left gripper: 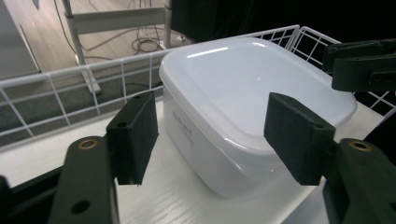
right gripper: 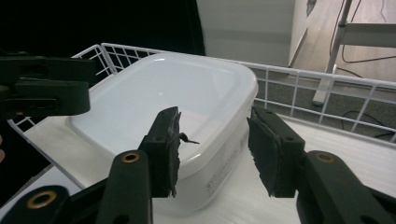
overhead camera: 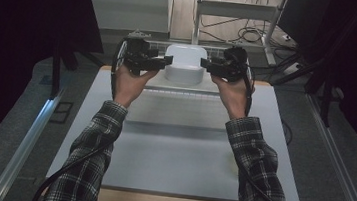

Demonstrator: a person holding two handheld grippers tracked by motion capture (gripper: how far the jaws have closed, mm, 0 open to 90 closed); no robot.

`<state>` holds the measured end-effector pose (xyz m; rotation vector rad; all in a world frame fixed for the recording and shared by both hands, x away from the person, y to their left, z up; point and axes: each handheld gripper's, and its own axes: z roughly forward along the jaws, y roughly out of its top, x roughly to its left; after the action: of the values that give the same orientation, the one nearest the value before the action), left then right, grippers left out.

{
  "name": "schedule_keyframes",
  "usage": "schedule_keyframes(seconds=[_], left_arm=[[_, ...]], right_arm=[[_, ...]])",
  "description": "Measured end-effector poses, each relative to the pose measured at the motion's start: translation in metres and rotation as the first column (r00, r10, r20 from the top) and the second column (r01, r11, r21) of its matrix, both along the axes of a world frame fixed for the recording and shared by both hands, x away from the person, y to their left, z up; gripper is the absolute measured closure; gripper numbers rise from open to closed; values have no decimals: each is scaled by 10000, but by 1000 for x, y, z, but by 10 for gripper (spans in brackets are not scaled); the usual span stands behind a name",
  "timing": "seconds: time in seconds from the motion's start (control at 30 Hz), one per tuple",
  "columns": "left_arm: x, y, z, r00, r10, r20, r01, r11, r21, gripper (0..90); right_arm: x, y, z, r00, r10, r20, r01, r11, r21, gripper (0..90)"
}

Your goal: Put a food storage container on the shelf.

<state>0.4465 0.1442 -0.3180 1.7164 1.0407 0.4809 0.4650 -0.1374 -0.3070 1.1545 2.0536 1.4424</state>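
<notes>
I had both tongs up at the far edge of the counter [overhead camera: 177, 145], one on each side of the white lidded container [overhead camera: 185, 63], which sat in the white wire basket [left gripper: 56, 88] at the middle of that far edge. My left tongs [overhead camera: 163, 61] stood open, with a corner of the container between the pads but neither pad pressing on it, gaps visible on both sides in the left gripper view. My right tongs [overhead camera: 209, 63] were open too, straddling the opposite corner [right gripper: 233, 93]; the inner pad [right gripper: 166, 149] looked very near the lid edge, the outer pad [right gripper: 273, 154] hung clear beside the wall. The lid was on and looked flat and seated; the container sat upright on the basket floor and nothing was lifted. My read of the step: either lining up for a two-sided grab or just after letting go; the open jaws alone don't settle which. If a grab was next, it called for both tongs closing evenly on opposite corners, low enough to catch the body and not just the lid rim, then a level lift to clear the wire wall. The risk I judged: smooth plastic slipping, or the lid popping if squeezed at the rim only.
</notes>
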Motion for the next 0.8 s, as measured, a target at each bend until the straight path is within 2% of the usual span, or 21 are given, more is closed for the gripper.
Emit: schedule_keyframes(seconds=[0.17, 0.23, 0.37, 0.5, 0.7, 0.8], left_arm=[[-9, 1, 3, 9990, -414, 167, 414, 9991, 20, 278], [-13, 1, 3, 9980, -620, 114, 620, 9981, 40, 271], [-21, 2, 3, 9957, -926, 92, 927, 9955, -187, 246], [-30, -1, 0, 9932, -1147, 201, 1140, 9930, 322, 174], [-44, -3, -9, 9898, -1393, 293, 1378, 9893, 478, 117], [-49, -3, -13, 9904, -1361, 257, 1341, 9887, 670, 95]], right_arm=[[-5, -6, 1, 9997, 189, 165, -192, 9997, 167, 460], [-8, -9, 1, 9996, 195, 181, -199, 9996, 223, 438], [-14, -14, 1, 9992, 226, 339, -228, 9997, 52, 402], [-20, -18, 0, 9988, 387, 296, -389, 9992, 62, 359], [-28, -24, -4, 9975, 663, 241, -666, 9977, 126, 306], [-34, -25, -6, 9962, 844, 229, -846, 9964, 79, 278]])
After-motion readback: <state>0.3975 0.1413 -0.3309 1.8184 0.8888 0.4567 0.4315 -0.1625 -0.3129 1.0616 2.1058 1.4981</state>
